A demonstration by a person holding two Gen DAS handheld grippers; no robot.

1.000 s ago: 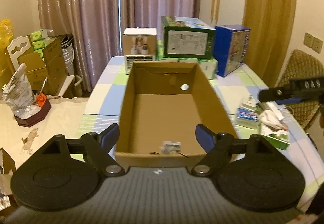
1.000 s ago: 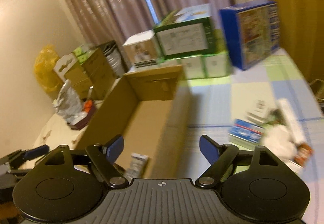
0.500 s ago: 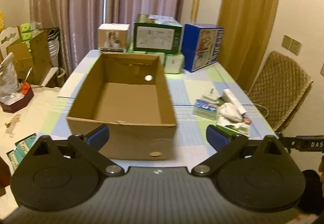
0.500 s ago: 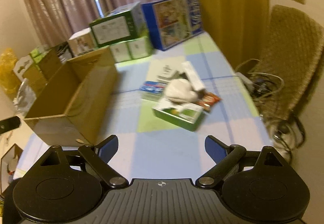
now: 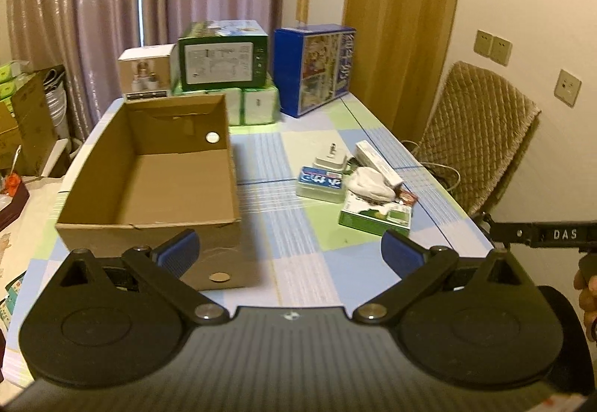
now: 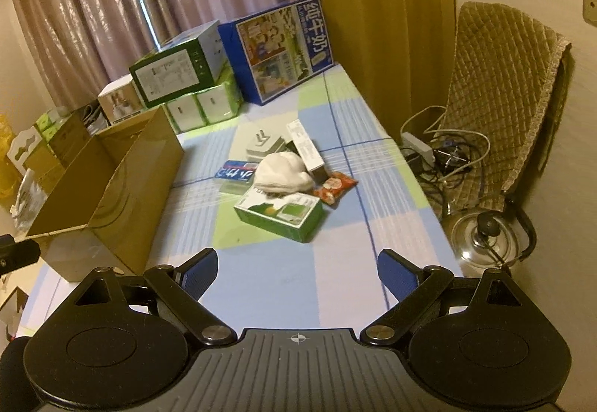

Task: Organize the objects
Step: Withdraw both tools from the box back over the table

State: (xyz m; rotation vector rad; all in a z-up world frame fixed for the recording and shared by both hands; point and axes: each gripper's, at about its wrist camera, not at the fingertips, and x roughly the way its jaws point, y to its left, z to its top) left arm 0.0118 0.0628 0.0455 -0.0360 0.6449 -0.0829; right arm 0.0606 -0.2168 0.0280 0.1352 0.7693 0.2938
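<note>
**Now pulled back: both grippers off the box, heap in sight**

Evidently drawn away from the cardboard box (image 5: 149, 184) over the last second. A second ago, left view hard against the near wall, peering straight down inside at a small packet on the floor of it; half a second ago, already clear and higher; now further back and swung to the right, box sitting at centre left of the frame, near wall at lower left. Interior visible only in its far part from here, bare brown; packet possibly hidden behind the near wall, hard to say. Right view likewise turned off the box, now at the left edge of that frame, and settled on the pile.

Left gripper (image 5: 289, 251) empty, jaws spread wide, hovering over the near edge of the bench (image 5: 309, 274). Right gripper (image 6: 296, 272) the same: jaws wide apart, nothing between them, aimed up the checked cloth.

Remaining things clustered at centre right of the left view, well apart from the box: green box (image 6: 279, 214) nearest, white cloth bundle (image 6: 283, 173) resting partly on it, blue packet (image 5: 321, 182) to the left, red snack pouch (image 6: 334, 185) to the right, white adapter (image 5: 330, 160) and a long white carton (image 6: 305, 145) behind.

Reading: one drop apparently finished, next pick not yet begun. Green box probably the easiest next take for the right side, though the cloth lying on it may slide off.
</note>
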